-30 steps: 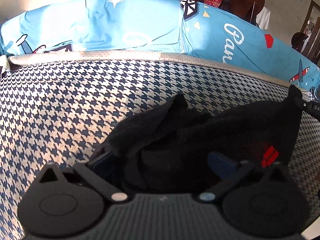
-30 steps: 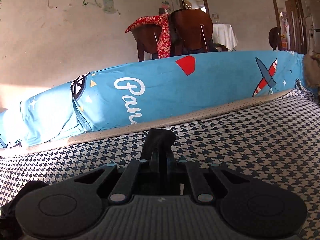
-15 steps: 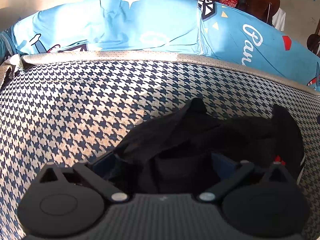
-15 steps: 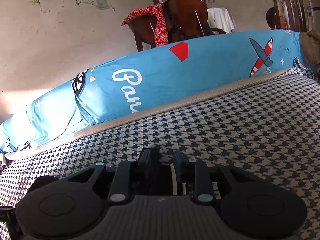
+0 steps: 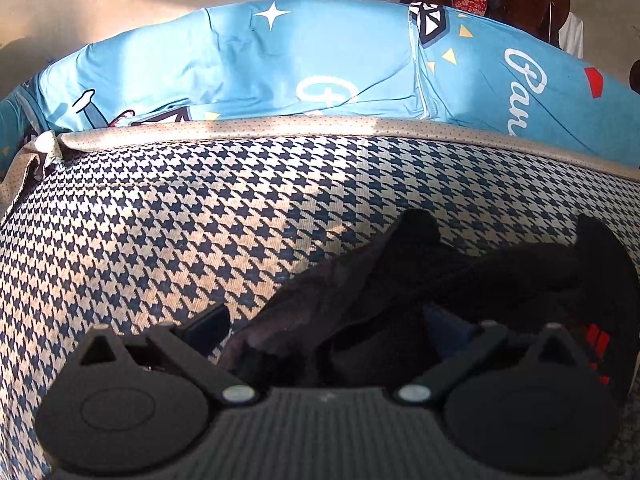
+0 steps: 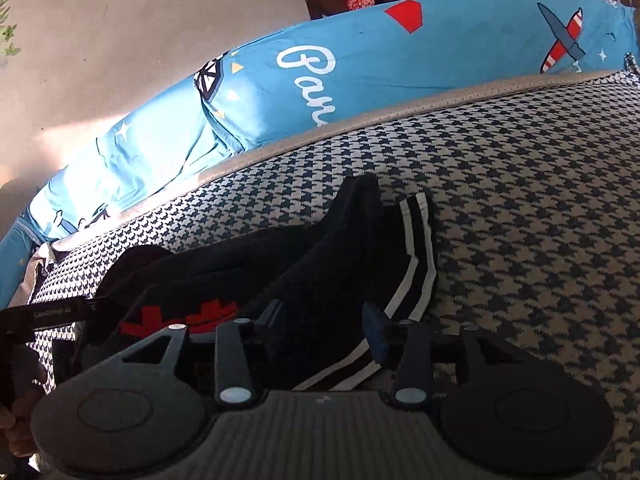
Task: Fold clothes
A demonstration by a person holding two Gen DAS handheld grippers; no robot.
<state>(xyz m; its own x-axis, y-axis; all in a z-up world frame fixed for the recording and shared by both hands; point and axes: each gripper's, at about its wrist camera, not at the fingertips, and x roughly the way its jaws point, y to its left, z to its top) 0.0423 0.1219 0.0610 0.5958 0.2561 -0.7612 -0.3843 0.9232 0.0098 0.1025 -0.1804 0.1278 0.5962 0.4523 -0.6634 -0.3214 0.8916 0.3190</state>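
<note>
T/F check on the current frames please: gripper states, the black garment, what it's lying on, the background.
1. The black garment lies on a houndstooth cover. True.
2. The right gripper is clamped shut on the garment. False: its fingers stand apart, open.
3. The garment has white stripes along one edge. True.
4. The left gripper is open, with cloth between its fingers. True.
5. The bedding behind is plain green. False: it is blue with printed lettering and planes.
</note>
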